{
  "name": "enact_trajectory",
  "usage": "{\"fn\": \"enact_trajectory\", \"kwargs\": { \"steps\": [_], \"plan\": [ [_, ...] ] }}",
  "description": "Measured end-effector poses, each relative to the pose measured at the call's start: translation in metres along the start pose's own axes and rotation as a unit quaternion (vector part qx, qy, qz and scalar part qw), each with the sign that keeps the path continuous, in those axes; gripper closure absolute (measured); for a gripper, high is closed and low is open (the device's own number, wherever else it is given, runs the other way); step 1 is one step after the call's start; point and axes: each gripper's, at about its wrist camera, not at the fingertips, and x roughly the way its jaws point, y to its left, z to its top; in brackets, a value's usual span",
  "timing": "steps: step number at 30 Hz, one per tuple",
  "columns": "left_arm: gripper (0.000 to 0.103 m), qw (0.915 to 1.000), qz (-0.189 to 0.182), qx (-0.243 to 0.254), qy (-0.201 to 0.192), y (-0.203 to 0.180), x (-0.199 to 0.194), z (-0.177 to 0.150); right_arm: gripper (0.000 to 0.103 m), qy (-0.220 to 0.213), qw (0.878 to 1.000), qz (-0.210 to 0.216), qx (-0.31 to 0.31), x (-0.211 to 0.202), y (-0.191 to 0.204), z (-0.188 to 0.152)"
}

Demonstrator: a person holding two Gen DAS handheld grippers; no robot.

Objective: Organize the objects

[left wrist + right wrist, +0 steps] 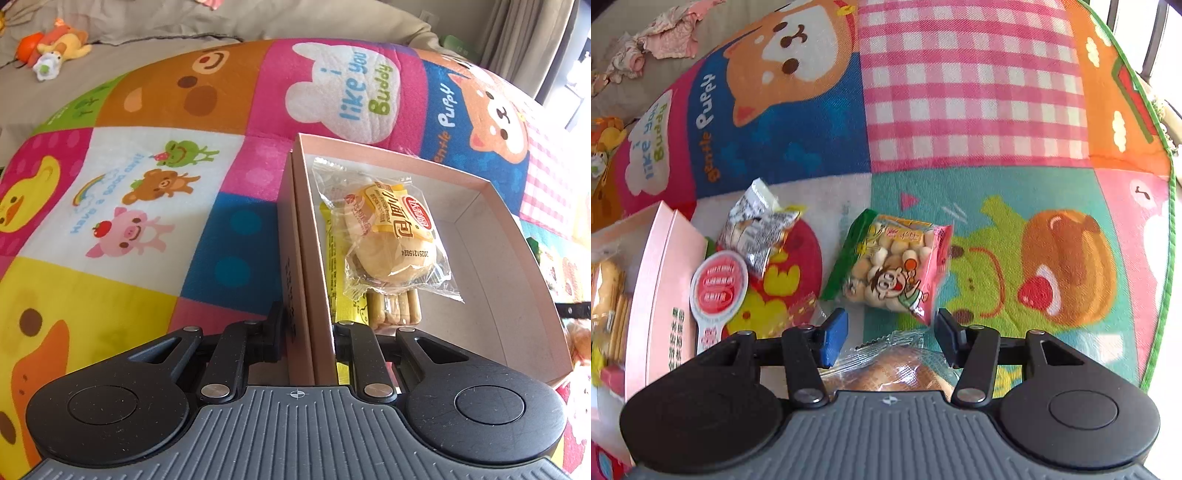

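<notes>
Left gripper [308, 325] clamped on box [480, 184] wall, right gripper [891, 336] half-open astride bread packet [890, 369]: close squarely, gently.

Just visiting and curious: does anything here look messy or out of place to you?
Yes. Several snacks lie loose on the play mat instead of in the pink box: a pink bag of round biscuits, a crumpled silver packet and a round red-lidded cup. A wrapped bun lies below the right tongs. Nothing looks spilled or torn.
</notes>
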Motion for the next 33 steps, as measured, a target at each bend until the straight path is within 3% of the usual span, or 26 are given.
{"fn": "enact_trajectory", "kwargs": {
  "steps": [5,6,9,11,14,21,23,25,28,29,33],
  "plan": [
    [0.084,1.0000,0.004,-0.001,0.001,-0.001,0.000,0.000,0.051,0.021,0.999,0.027,-0.041,-0.026,0.013,-0.026],
    [0.084,1.0000,0.004,-0.001,0.001,-0.001,0.000,0.000,0.050,0.014,0.998,0.029,-0.045,-0.032,0.017,-0.026],
    [0.084,1.0000,0.005,0.002,0.001,-0.001,0.000,0.000,0.032,-0.036,0.998,0.050,-0.032,-0.052,0.025,-0.011],
    [0.084,1.0000,0.004,0.002,0.001,-0.001,0.000,0.000,0.029,-0.060,0.996,0.063,-0.013,-0.053,0.031,0.008],
    [0.084,1.0000,0.005,0.000,0.001,-0.001,0.000,0.000,0.026,-0.060,0.995,0.078,0.016,-0.028,0.049,0.039],
    [0.084,1.0000,0.000,0.000,0.001,0.001,0.000,0.000,0.026,-0.057,0.998,0.015,0.033,0.048,0.079,0.094],
    [0.084,1.0000,0.000,0.000,-0.001,0.001,-0.001,-0.001,0.030,-0.050,0.998,0.010,0.020,0.059,0.085,0.100],
    [0.084,1.0000,-0.002,-0.001,-0.002,0.001,-0.001,-0.002,0.050,-0.030,0.999,0.018,-0.001,0.064,0.091,0.098],
    [0.084,1.0000,-0.006,-0.003,-0.003,0.003,-0.001,-0.002,0.054,-0.025,0.999,0.011,-0.036,0.060,0.097,0.085],
    [0.084,1.0000,-0.006,-0.004,-0.003,0.003,-0.001,-0.001,0.064,-0.022,0.999,0.010,-0.048,0.057,0.098,0.079],
    [0.083,1.0000,-0.006,-0.007,-0.004,0.003,0.000,-0.001,0.064,-0.004,0.996,0.023,-0.086,0.036,0.090,0.045]
  ]
}}
